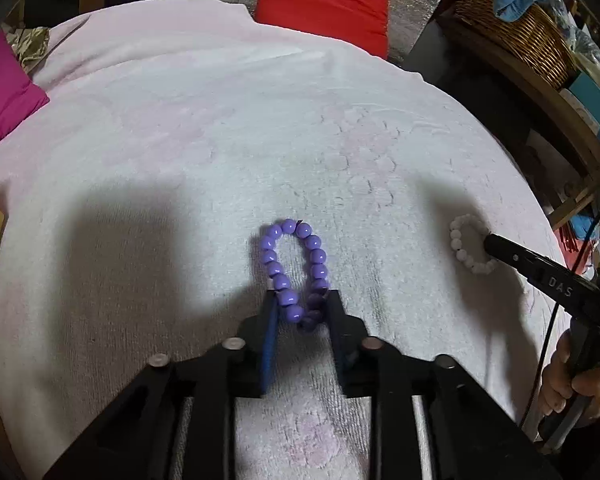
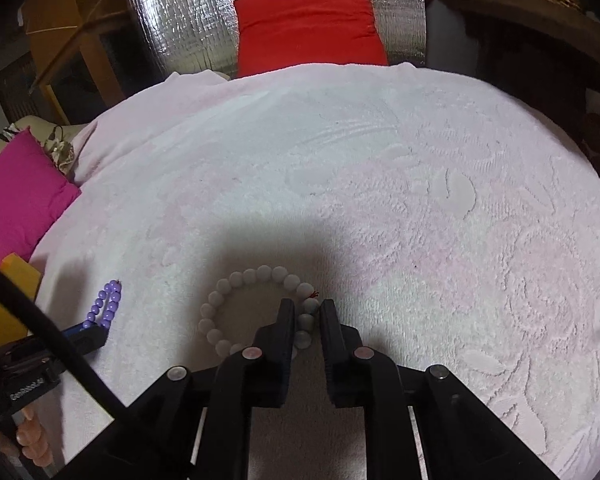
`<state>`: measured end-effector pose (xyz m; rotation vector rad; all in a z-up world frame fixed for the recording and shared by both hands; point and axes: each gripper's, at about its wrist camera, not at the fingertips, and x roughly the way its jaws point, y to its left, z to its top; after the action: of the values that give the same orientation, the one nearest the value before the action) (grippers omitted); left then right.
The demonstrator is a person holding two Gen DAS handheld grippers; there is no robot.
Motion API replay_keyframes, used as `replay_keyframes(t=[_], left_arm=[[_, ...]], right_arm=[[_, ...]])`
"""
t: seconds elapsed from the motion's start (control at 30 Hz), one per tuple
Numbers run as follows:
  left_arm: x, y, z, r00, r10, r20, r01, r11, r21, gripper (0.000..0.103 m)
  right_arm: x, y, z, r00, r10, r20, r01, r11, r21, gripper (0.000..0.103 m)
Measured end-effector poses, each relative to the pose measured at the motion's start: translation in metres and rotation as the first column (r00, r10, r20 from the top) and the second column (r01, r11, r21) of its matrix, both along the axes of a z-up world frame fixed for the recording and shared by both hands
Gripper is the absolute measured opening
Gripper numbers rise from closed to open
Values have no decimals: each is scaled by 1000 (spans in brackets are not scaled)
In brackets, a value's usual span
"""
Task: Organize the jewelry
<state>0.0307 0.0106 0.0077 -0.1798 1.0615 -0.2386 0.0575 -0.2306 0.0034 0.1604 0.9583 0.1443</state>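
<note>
A purple bead bracelet (image 1: 274, 258) lies on the pale pink towel (image 1: 220, 140), squeezed into a narrow loop. Its near end sits between the fingers of my left gripper (image 1: 304, 300), which is shut on it, both pads touching beads. A white bead bracelet (image 2: 236, 280) lies in shadow as a round loop, and my right gripper (image 2: 307, 308) is shut on the beads of its right side. The left wrist view shows the white bracelet (image 1: 458, 236) at the right with the right gripper's fingertip (image 1: 490, 242) on it. In the right wrist view, the purple bracelet (image 2: 108, 300) is at the far left.
A red cushion (image 1: 324, 0) lies beyond the towel's far edge, against silver foil. A magenta cushion (image 1: 4, 92) sits at the left edge. A wicker basket (image 1: 512, 28) stands on a wooden shelf to the right. A hand (image 1: 580, 384) holds the right gripper's handle.
</note>
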Motion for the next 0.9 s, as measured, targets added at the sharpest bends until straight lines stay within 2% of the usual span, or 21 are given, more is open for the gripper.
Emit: replay_keyframes(t=[0.07,0.17,0.23,0.37,0.4,0.5,0.77,0.9], left_arm=[[1,0,-2,1000,3,3,-3,1000,-3,33],[2,-1,-3,1000,4,13,-4,1000,-3,33],[1,0,-3,1000,8,17,-8,1000,-5,33],[-1,2,-4,1000,15,26,-15,1000,-4,30],[-1,3,-3,999,17,29,-17,1000,-2,22],[-2,9,-2,999,24,21,-24,999,-30,9],[-10,20,11,998,32,48,-29,998,-53,9],[-14,25,18,997,39,62,-36,998,-49,9]], right_arm=[[1,-1,0,1000,-1,1,1,1000,8,16],[2,1,-2,1000,0,2,0,1000,11,28],[3,4,-2,1000,-1,14,1,1000,0,29],[1,12,-3,999,-7,41,8,999,-36,27],[0,13,-2,999,-7,48,9,999,-43,21],[-3,17,0,998,7,65,-5,999,-41,15],[-9,17,15,993,10,114,-14,999,31,15],[-11,19,21,992,25,122,-28,999,24,15]])
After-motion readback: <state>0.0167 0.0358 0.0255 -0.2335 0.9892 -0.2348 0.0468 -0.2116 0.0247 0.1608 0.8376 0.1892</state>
